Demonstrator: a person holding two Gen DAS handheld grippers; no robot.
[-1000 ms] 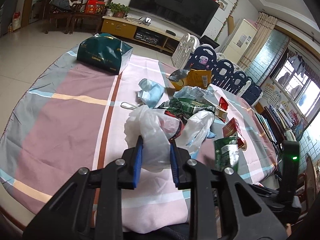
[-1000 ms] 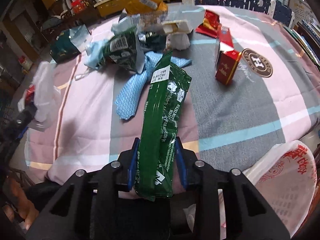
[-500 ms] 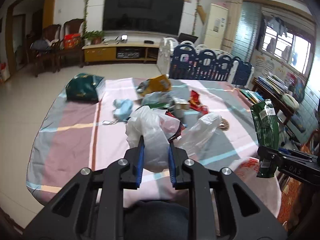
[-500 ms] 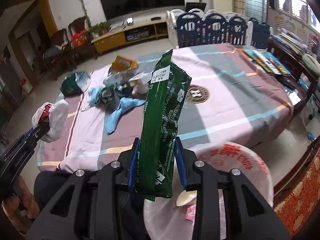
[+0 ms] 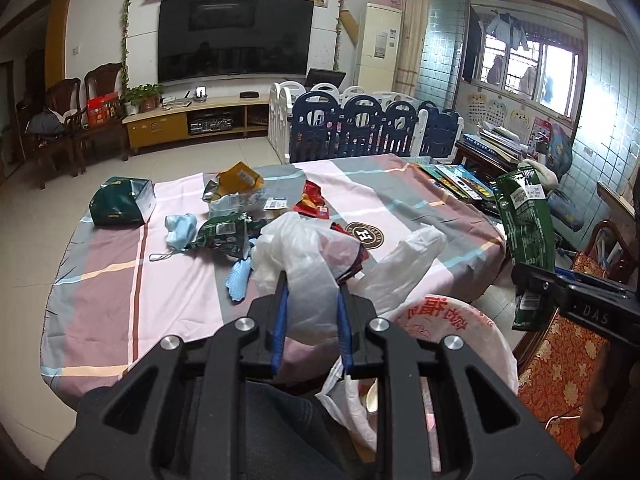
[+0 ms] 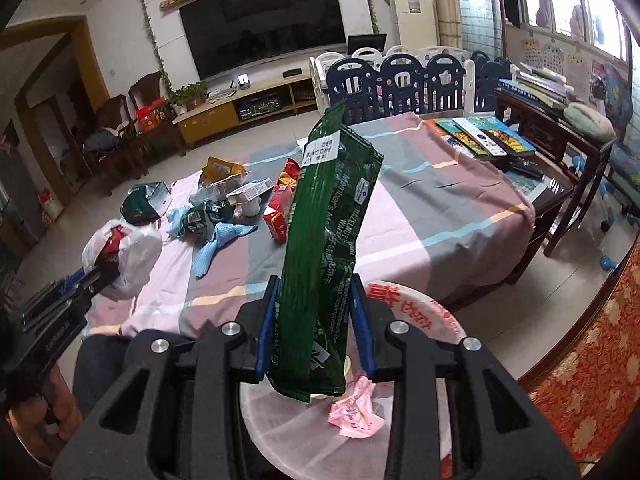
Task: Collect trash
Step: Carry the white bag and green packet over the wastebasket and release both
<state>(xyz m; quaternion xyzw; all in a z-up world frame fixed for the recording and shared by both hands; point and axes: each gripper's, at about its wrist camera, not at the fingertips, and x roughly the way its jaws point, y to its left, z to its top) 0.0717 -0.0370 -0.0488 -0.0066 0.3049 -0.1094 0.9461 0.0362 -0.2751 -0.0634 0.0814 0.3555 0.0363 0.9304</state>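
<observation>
Trash is what we're gathering, and we've got two pieces in the air. Our right gripper [image 6: 314,326] is clamped on the lower part of a tall green wafer packet [image 6: 324,240], which stands nearly upright above the white bag with red print [image 6: 404,308] just off the worktop's near edge. There's already a pink wrapper [image 6: 356,412] lying inside that bag. Our left gripper [image 5: 310,316] is pinched on a crumpled clear plastic bag [image 5: 304,256] with something red showing through it, held up in front of the near edge.

The green packet looks light and crinkly, probably empty film, stiff enough to stand up from the jaws without flopping. Holding it low like this should work; the foil may be slick, so we'd keep the squeeze firm. The clear bag is limp and shapeless, so a bunched fistful is the only sensible hold, and loose folds could snag on the pads at release.

More litter waits toward the worktop's [image 5: 120,288] far left corner: a dark green pouch [image 5: 120,202], a yellow packet [image 5: 240,176], a red wrapper [image 5: 312,200] and a blue cloth [image 5: 240,280]. The bag's mouth sits right below us.
</observation>
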